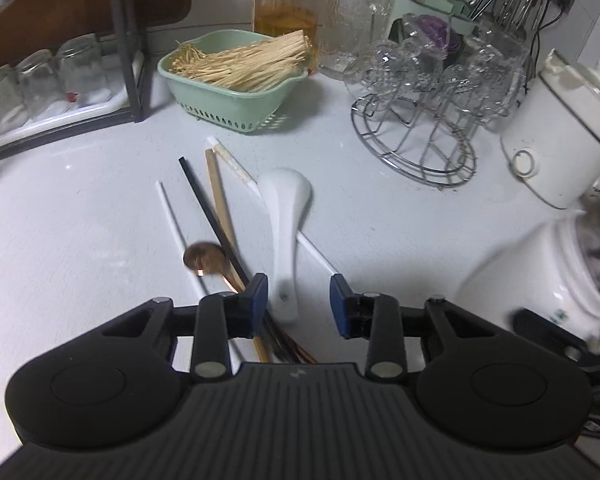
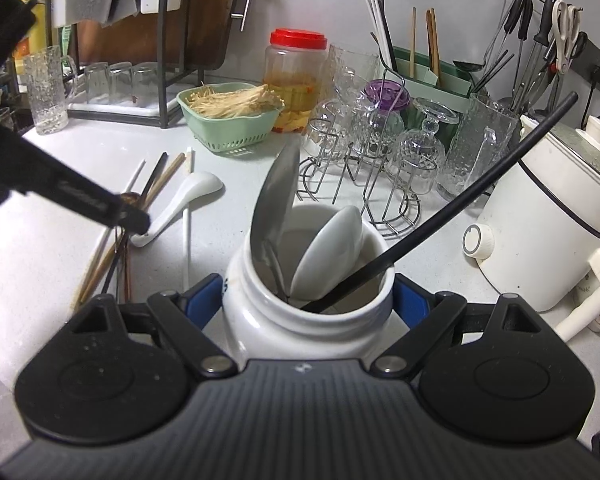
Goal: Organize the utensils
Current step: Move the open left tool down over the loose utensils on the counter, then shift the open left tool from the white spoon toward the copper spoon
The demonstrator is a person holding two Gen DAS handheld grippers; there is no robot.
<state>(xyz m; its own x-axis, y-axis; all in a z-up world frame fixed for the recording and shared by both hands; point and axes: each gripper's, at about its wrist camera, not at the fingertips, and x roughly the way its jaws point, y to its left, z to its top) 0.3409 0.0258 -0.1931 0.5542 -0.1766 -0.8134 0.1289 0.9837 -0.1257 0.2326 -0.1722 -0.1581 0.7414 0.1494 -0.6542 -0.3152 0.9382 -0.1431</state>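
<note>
Between the blue pads of my left claw (image 1: 298,304) lay the handle of the white ceramic spoon (image 1: 285,216), pads spread and not yet pressing it; whether the left pad touched the chopsticks beside it I could not tell. I judged this the pickup step: close on the handle, lift, carry it to the white jar (image 2: 308,304). My right claw (image 2: 309,297) pinched that jar on the tabletop (image 1: 380,220). Inside stood one steel spoon (image 2: 274,204), one white spoon (image 2: 328,248) and one black chopstick (image 2: 440,220). On the tabletop I counted one white spoon, one copper spoon (image 1: 204,258), and roughly five loose chopsticks.
</note>
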